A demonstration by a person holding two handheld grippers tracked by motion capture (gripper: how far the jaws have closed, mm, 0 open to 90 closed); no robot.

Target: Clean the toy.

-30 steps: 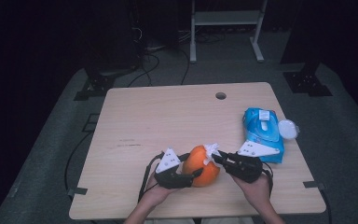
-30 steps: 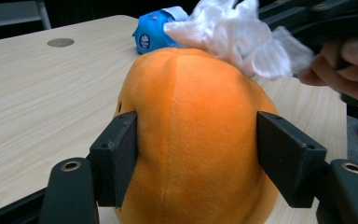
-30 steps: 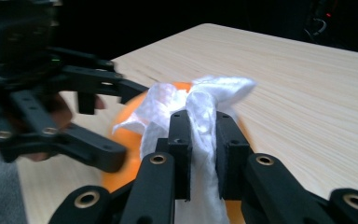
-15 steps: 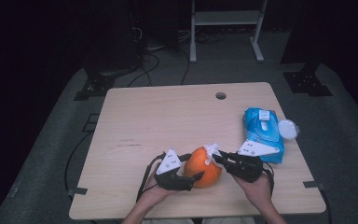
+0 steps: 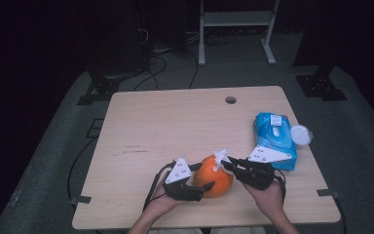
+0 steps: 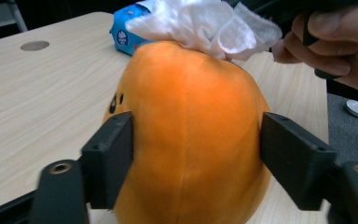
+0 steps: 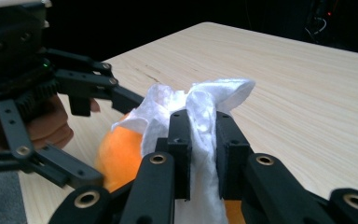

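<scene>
Orange fruit (image 5: 215, 180): sitting near the front edge of the table (image 5: 175, 122), between the two hands, in the same place as a second ago. Skin is smooth and bright orange, rounded, with small dark specks on one side in the left gripper view.

White tissue (image 7: 191, 116): lying crumpled over the top of the fruit, still there as in the earlier frames.

Left claw (image 6: 200, 154): its jaws have just been closing a little; they are now flanking the fruit, the left pad touching the skin, the right pad looking just apart.

Right claw (image 7: 200, 154): pressed together, pinching the tissue.

Blue wipes pack (image 5: 274, 139): lying near the table's right edge, unmoved. The high view is showing a round white lid (image 5: 300, 134) beside it.
</scene>
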